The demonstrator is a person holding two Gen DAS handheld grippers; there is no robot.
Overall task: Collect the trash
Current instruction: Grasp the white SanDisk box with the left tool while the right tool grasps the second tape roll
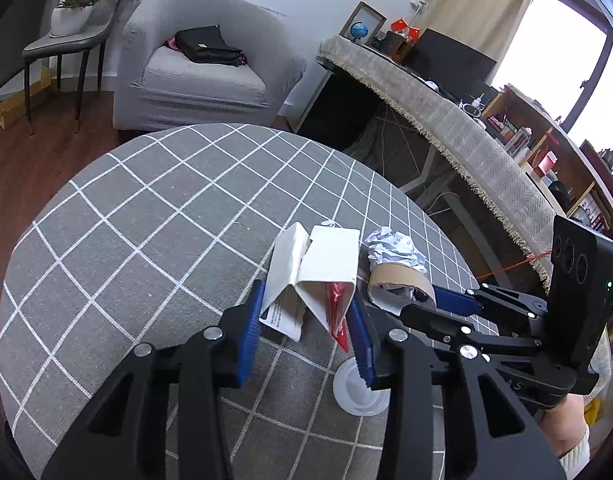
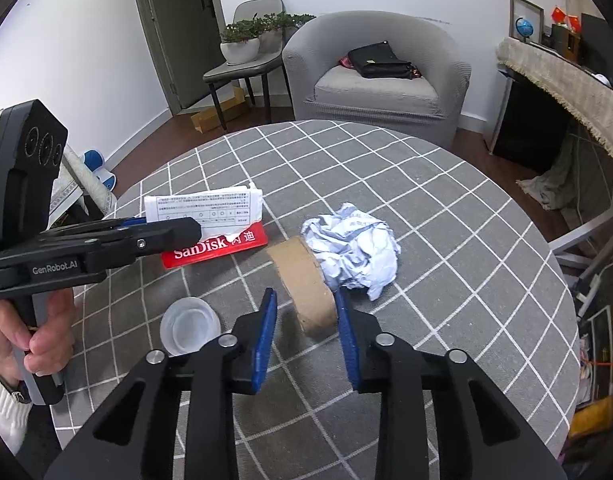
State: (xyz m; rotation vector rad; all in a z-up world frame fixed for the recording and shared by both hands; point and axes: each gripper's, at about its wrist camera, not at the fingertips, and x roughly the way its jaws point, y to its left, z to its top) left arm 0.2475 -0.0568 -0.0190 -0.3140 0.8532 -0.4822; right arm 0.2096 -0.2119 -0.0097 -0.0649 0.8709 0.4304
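**Blue-padded jaws around the table trash**

Blue pads of the left gripper [image 1: 306, 336] stand parted around a torn red-and-white package [image 2: 214, 236] without pinching it; its red panel reads "SanDisk", and the white flap carries small print too fine to read. "GenRobot.AI" is printed on that gripper's body. The right gripper [image 2: 306, 336] is open wide, its right pad touching a brown cardboard tape core [image 2: 306, 288] lying on its side. A crumpled white paper ball [image 2: 354, 252] rests against the core. A clear plastic lid [image 2: 188, 326] lies just beside the jaws. Everything sits on a grey checked tablecloth [image 2: 446, 208]; a grey armchair [image 2: 378, 76] stands beyond.
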